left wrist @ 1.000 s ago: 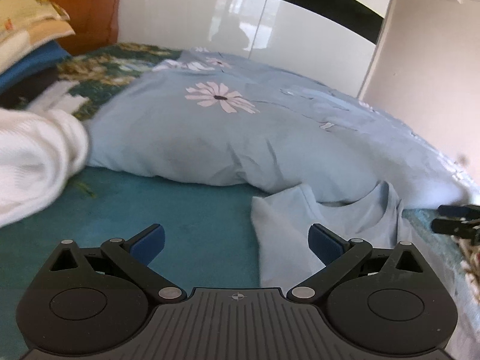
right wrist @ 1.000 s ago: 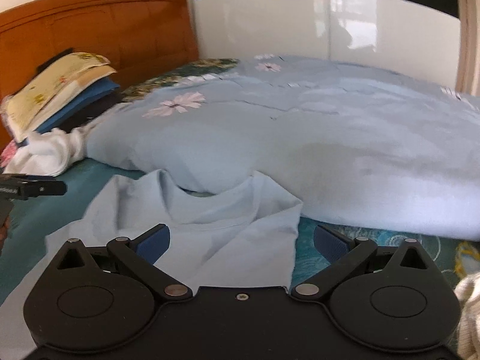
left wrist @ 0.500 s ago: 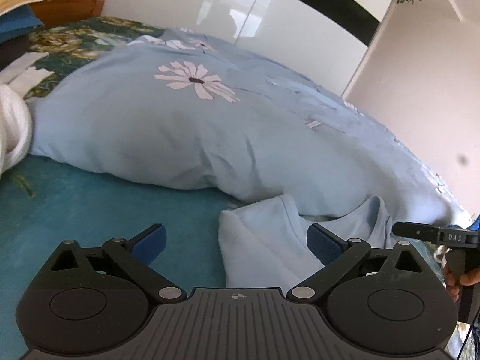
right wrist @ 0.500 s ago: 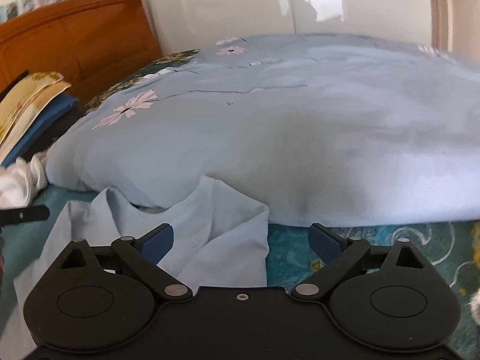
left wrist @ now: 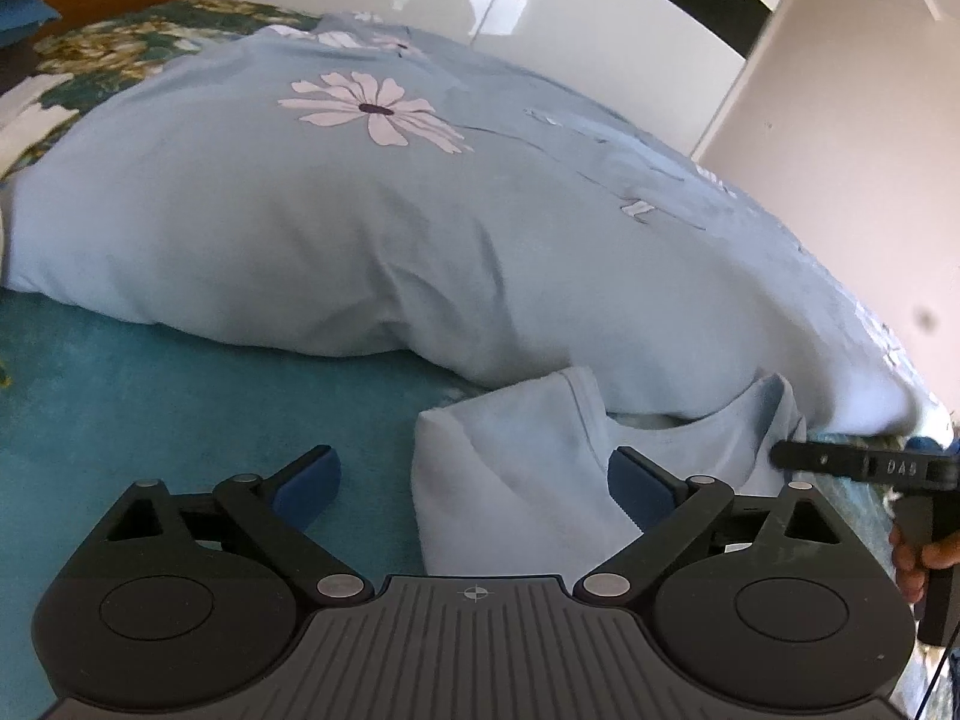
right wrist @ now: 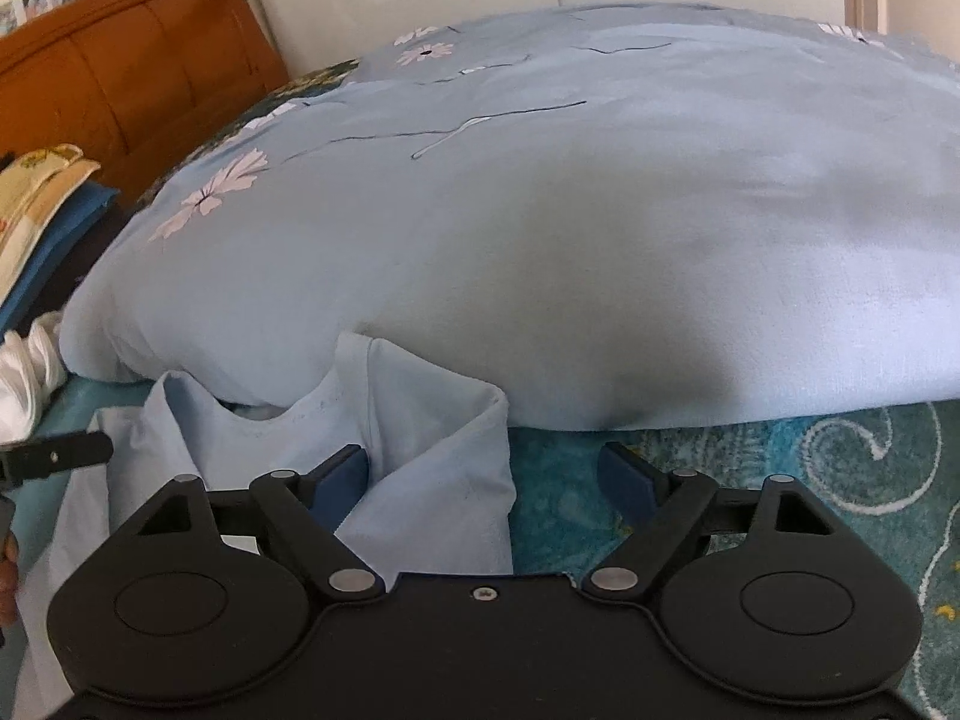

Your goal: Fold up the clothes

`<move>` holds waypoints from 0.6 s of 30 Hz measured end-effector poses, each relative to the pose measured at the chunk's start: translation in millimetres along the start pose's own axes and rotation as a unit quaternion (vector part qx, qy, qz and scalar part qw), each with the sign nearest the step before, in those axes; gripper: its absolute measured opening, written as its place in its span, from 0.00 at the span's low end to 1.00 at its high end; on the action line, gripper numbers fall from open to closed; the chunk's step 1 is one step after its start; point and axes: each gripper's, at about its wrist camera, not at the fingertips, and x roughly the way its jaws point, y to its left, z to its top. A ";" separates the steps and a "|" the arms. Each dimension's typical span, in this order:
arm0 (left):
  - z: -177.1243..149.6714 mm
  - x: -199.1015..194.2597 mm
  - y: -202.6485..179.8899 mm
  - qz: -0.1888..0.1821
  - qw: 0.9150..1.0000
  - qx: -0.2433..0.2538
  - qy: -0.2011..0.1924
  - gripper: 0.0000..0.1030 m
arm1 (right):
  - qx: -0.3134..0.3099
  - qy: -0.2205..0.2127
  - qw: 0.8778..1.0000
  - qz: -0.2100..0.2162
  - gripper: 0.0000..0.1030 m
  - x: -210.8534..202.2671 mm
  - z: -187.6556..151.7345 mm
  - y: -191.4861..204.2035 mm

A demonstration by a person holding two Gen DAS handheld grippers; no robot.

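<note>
A light blue T-shirt (left wrist: 528, 480) lies on the teal bedsheet, its collar up against the blue duvet. My left gripper (left wrist: 474, 474) straddles the shirt's left shoulder corner. Its jaws are wide and closing slowly, with cloth between them and the right pad (left wrist: 636, 480) resting on the fabric. My right gripper (right wrist: 486, 474) straddles the other shoulder (right wrist: 438, 480), which is bunched into a fold. Its jaws are closing; the left pad (right wrist: 342, 474) lies on the cloth and the right one stands over bare sheet. Each view shows the other gripper at its edge, held by a hand.
A puffy blue duvet with daisies (left wrist: 420, 228) (right wrist: 600, 228) rises just behind the shirt. The teal patterned bedsheet (right wrist: 810, 468) spreads to either side. An orange headboard (right wrist: 120, 78), a stack of folded cloths (right wrist: 36, 204) and a white garment (right wrist: 24, 372) sit far left.
Both grippers have come forward and down onto the shirt's shoulders. The right gripper's jaws have narrowed visibly; the left's barely. The white garment has slid out of the left view.
</note>
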 end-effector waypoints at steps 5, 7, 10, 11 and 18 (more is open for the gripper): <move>1.6 2.4 -5.5 0.010 1.000 0.017 0.012 0.94 | -0.018 0.010 1.000 -0.005 0.81 -0.4 0.7 3.0; -0.4 0.6 -5.9 0.008 1.000 0.018 0.010 0.94 | -0.014 0.011 1.000 -0.006 0.81 -2.2 0.4 2.5; -3.9 -5.3 -5.2 0.002 1.000 0.016 0.004 0.94 | 0.003 0.008 1.000 0.015 0.81 -18.7 -4.4 -1.3; -5.1 -8.5 -5.0 0.000 1.000 0.015 0.001 0.94 | 0.003 0.006 1.000 0.022 0.81 -26.3 -6.6 -0.7; -12.9 -51.6 -11.5 -0.008 0.999 0.010 -0.049 0.94 | -0.052 -0.045 0.995 0.071 0.81 -126.0 -33.8 13.4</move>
